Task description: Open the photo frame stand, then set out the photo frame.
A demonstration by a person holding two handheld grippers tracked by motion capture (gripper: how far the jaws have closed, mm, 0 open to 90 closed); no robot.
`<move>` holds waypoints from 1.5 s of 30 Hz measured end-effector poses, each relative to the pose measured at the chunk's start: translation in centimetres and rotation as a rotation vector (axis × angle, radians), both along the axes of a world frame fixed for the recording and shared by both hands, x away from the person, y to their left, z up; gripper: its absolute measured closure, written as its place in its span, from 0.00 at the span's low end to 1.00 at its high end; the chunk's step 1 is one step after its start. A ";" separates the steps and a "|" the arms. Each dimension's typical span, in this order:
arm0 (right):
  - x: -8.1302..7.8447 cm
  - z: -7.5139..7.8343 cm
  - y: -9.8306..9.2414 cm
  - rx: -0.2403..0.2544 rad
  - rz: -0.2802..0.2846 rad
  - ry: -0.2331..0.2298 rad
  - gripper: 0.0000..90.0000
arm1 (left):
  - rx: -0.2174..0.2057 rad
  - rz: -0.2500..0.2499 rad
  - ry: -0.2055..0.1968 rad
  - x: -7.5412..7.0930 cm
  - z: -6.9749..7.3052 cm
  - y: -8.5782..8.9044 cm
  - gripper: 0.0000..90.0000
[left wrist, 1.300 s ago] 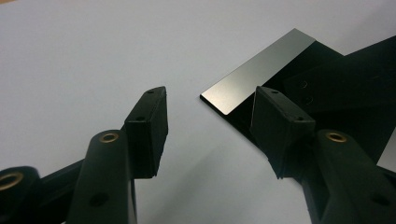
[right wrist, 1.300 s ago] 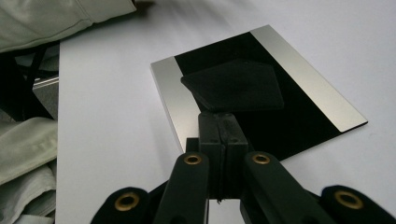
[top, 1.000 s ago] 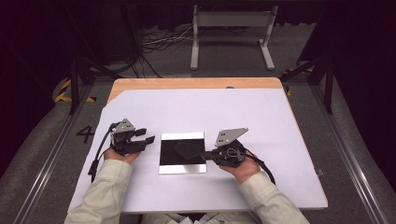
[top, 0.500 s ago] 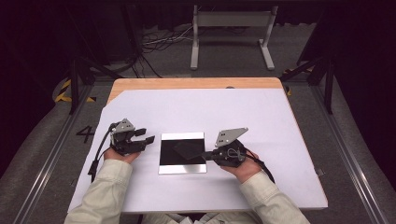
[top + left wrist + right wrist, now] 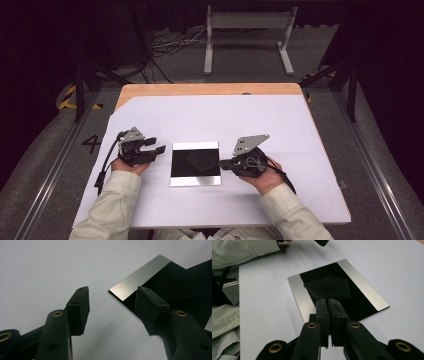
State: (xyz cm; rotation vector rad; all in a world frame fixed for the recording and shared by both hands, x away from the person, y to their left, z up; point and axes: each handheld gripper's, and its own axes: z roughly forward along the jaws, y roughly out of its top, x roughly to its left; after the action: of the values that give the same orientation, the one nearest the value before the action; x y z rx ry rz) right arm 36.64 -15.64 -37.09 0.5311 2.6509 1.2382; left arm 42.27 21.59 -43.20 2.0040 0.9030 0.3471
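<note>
A flat square plate (image 5: 195,163), glossy black with a silver band along two edges, lies on the white table cover between my hands. My left gripper (image 5: 157,144) rests just left of it, open and empty; in the left gripper view its jaws (image 5: 112,292) frame the plate's near corner (image 5: 140,280). My right gripper (image 5: 222,162) lies at the plate's right edge and points at it. In the right gripper view the plate (image 5: 342,302) reflects the gripper (image 5: 328,301). Its jaws have just been opening a little and stand almost together, with nothing between them.
The white cover (image 5: 225,115) spans the table, with a strip of bare wood (image 5: 210,89) at the far edge. Beyond it a metal stand (image 5: 247,20) and cables (image 5: 170,45) sit on the floor. A pale sleeve (image 5: 237,250) shows at the upper left of the right gripper view.
</note>
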 end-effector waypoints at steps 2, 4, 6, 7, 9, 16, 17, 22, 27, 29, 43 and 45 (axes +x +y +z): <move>0.0 0.1 -0.1 0.008 -0.006 -0.001 0.94 | 0.003 -0.001 0.000 0.0 0.0 0.0 0.51; 0.0 0.2 -0.2 0.015 -0.015 -0.006 0.93 | 0.001 0.000 0.000 0.0 0.0 0.0 0.51; 0.0 0.3 -0.4 0.021 -0.025 -0.012 0.92 | 0.002 -0.001 -0.002 0.0 0.0 0.0 0.51; 0.0 0.4 -0.4 0.027 -0.035 -0.008 0.91 | 0.002 0.001 -0.003 0.0 0.0 0.0 0.51; 0.1 0.5 -0.6 0.052 -0.056 0.002 0.87 | 0.001 0.001 -0.003 0.0 0.0 0.0 0.51; 0.3 0.9 -0.6 0.084 -0.085 0.012 0.81 | 0.006 0.003 -0.003 0.0 -0.1 -0.1 0.51; 0.3 0.9 -0.6 0.084 -0.088 0.016 0.81 | 0.007 0.004 -0.001 -0.1 -0.1 -0.2 0.51; 0.5 1.0 -0.6 0.077 -0.094 0.022 0.80 | 0.007 0.004 0.001 0.0 -0.1 -0.1 0.51; 0.9 1.0 -0.7 0.069 -0.101 0.056 0.80 | 0.008 0.008 0.001 -0.1 -0.1 -0.1 0.51; 1.2 1.0 -0.7 0.060 -0.106 0.069 0.80 | 0.007 0.009 0.004 -0.1 -0.1 -0.1 0.50; 3.1 1.6 -0.2 0.022 -0.114 0.159 0.78 | 0.023 0.003 -0.006 -0.1 -0.2 -0.5 0.50; 3.5 1.6 -0.3 0.020 -0.126 0.181 0.77 | 0.026 0.005 -0.004 0.0 -0.2 -0.4 0.50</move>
State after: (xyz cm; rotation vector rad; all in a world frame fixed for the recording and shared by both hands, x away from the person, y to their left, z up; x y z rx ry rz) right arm 40.11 -15.90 -35.51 0.8373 2.7027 1.2344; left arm 42.23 21.18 -43.43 2.0242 0.9048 0.3674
